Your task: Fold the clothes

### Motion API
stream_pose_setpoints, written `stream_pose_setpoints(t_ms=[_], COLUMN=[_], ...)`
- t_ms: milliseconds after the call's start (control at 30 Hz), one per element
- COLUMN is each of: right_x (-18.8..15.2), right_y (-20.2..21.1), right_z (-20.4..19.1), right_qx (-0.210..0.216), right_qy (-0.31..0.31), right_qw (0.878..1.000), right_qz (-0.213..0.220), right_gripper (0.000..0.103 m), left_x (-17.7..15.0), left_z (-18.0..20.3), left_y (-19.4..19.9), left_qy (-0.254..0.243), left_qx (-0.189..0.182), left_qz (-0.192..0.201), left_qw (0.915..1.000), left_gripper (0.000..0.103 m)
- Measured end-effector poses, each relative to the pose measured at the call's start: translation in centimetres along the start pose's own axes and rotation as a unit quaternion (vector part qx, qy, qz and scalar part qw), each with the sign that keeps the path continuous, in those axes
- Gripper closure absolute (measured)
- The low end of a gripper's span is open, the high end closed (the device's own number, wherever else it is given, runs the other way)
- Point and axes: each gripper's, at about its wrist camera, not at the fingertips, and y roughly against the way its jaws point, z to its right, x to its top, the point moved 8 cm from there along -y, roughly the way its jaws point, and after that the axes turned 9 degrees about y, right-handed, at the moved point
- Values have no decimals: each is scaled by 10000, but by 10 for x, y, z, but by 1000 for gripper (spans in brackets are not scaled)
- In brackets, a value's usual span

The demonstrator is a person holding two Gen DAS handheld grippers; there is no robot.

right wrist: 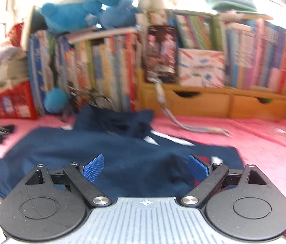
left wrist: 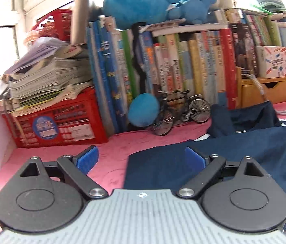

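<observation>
A dark navy garment [left wrist: 244,148] lies spread on the pink cloth [left wrist: 110,162], with a bunched part toward the books. My left gripper [left wrist: 142,158] hovers at the garment's left edge, jaws apart; the left pad is over bare pink cloth, the right pad over navy fabric, nothing pinched. In the right wrist view the same navy garment [right wrist: 122,148] fills the middle, a white stripe showing near its rumpled far part. My right gripper [right wrist: 146,167] is open above the fabric with nothing between its blue pads.
A row of upright books [left wrist: 173,65] lines the back, blue plush toys [left wrist: 143,2] on top. A red crate [left wrist: 57,122] with stacked papers stands left, a model bicycle [left wrist: 181,111] beside a blue ball. Wooden drawers [right wrist: 214,101] and a loose cord [right wrist: 183,124] sit right.
</observation>
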Motion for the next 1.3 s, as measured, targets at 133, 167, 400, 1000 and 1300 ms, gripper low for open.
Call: stream_pose_setpoints(t_ms=[133,167,400,1000,1300], right_x=[10,9,-19,-41,-40], right_y=[-40,-48,-78,-42,-35], right_z=[-23,-29,-43,36,46], right_qx=[367,384,7,-1163,-1212], right_qy=[-283,-233,635,1187,416], right_qw=[9987,9985,9943,9822,9891], right_qz=[-210,-297,-857,-873,-722], right_gripper=[18,19,21,68,72], left_x=[-25,-30,-39,-39,-39], left_z=[17,13,-14,-33,-36], left_y=[-42,-49,-59,-62,-64], left_qy=[-170,-63,257,669,725], left_qx=[31,60,269,400,500], left_qz=[-670,-838,-1113,-1223,-1255], left_qw=[9976,9964,9931,9894,9882], left_gripper=[74,73,64,33,24])
